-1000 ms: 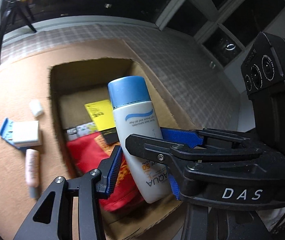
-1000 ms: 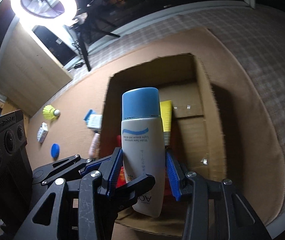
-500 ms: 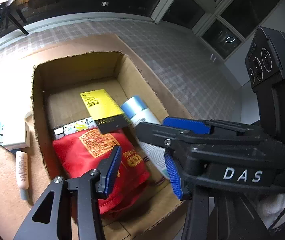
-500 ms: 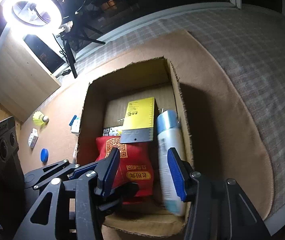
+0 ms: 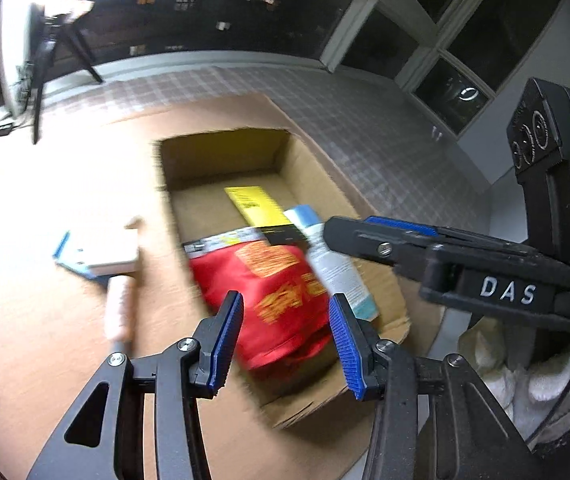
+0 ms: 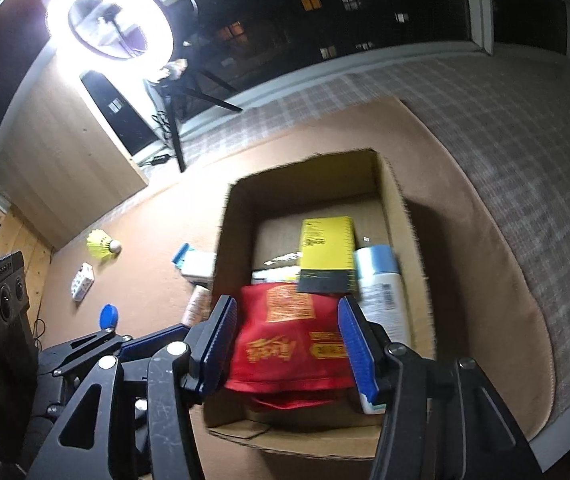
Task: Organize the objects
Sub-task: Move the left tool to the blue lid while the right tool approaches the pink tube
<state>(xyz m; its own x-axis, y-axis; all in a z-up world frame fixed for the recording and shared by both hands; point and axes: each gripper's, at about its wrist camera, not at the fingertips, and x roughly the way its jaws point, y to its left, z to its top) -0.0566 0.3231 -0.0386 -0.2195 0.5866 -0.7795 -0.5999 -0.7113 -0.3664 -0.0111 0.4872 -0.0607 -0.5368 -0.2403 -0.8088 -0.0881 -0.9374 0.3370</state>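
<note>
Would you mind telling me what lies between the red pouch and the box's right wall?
The white sunscreen bottle with the blue cap lies on its side between the red pouch and the right wall of the cardboard box, clearest in the right wrist view.

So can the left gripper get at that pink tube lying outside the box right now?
Probably yes. The left gripper is open and empty, and the pink tube lies on the bare mat left of the cardboard box, nothing covering it; the white carton sits at its far end.

Left wrist view: above near-left of cardboard box (image 5: 317,184), facing forward-down, close. Right wrist view: above near edge, facing forward-down. Shared: box interior, red pouch (image 6: 293,336), brown mat (image 6: 145,240).
</note>
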